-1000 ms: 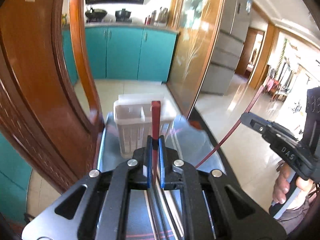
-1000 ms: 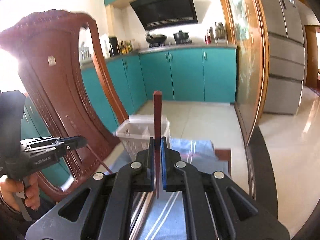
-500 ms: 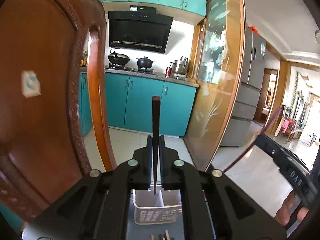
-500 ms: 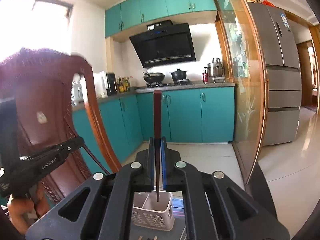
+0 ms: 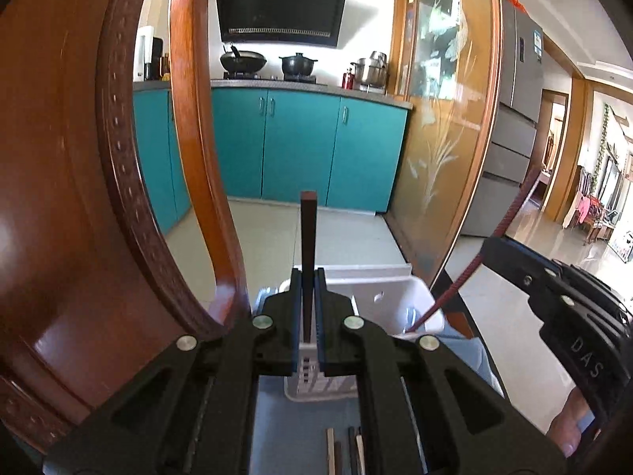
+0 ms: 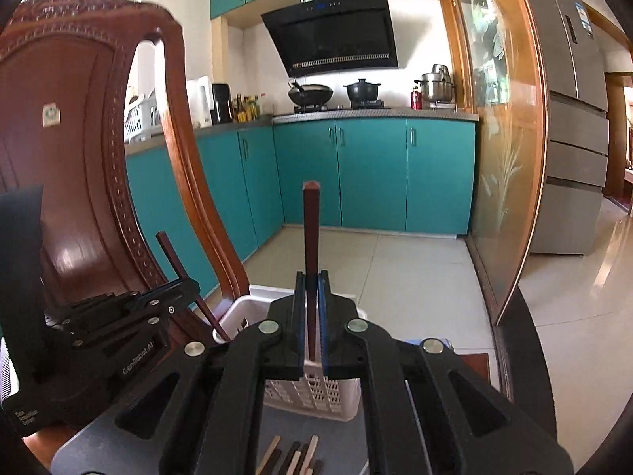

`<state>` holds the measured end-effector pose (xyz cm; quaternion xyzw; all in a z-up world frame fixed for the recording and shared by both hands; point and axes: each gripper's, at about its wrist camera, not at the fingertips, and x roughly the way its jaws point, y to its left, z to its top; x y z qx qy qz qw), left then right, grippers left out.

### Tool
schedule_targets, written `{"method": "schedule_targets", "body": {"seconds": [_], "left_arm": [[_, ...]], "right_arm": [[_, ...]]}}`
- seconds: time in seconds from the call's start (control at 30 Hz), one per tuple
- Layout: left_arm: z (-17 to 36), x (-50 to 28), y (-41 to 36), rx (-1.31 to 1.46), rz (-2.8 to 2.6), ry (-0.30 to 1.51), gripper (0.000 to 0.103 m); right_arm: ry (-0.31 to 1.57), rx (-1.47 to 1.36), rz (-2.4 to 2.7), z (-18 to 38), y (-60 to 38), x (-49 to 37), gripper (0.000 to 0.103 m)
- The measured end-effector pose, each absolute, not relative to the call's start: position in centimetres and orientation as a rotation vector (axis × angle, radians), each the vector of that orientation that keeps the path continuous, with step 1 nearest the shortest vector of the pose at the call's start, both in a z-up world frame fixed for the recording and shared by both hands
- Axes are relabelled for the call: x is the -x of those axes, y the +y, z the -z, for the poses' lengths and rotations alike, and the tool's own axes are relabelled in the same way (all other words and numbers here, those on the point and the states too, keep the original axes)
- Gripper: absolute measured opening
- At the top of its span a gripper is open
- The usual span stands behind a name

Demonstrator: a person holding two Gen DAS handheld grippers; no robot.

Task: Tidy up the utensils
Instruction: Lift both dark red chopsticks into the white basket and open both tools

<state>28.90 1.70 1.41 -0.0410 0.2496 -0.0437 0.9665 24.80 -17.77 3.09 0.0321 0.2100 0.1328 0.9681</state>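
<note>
My left gripper (image 5: 307,308) is shut on a dark brown chopstick (image 5: 307,245) held upright, its lower end over the white perforated utensil basket (image 5: 379,297). My right gripper (image 6: 311,308) is shut on a reddish-brown chopstick (image 6: 311,237), also upright over the same basket (image 6: 312,396). In the left wrist view the right gripper's body (image 5: 561,316) is at the right, its chopstick (image 5: 510,213) slanting down into the basket. In the right wrist view the left gripper's body (image 6: 118,324) is at the left, its chopstick (image 6: 186,277) dipping into the basket's left compartment.
Several loose chopsticks (image 6: 292,455) lie on the table in front of the basket, also in the left wrist view (image 5: 344,451). A carved wooden chair back (image 6: 79,158) stands close at the left. A glass partition (image 6: 506,158) rises at the right beyond the table edge.
Both grippers have tilted downward since half a second ago. The basket has risen in both views and now sits right behind the fingertips, with both chopsticks' lower ends reaching into it.
</note>
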Motion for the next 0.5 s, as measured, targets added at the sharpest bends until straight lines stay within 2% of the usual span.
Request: {"method": "schedule_targets", "body": {"seconds": [0.07,0.2,0.33,0.4,0.5], "left_arm": [[-1.2,-28.6,1.5,0.081,0.09,0.502,0.007],[-1.4,-26.0,1.1,0.06,0.096,0.465,0.02],[-1.8,-22.0,0.9,0.043,0.102,0.409,0.033],[-1.6,-20.3,1.0,0.054,0.114,0.397,0.038],[-0.3,-17.7,1.3,0.091,0.114,0.409,0.042]], "right_arm": [[0.426,-0.053,-0.263,-2.9,-17.5,-24.6,0.008],[0.409,-0.045,-0.247,-3.0,-18.0,-23.4,0.032],[0.368,-0.076,-0.25,-3.4,-19.6,-20.5,0.046],[0.347,-0.077,-0.238,-3.3,-20.6,-18.9,0.051],[0.349,-0.104,-0.23,-2.4,-22.3,-16.7,0.052]]}}
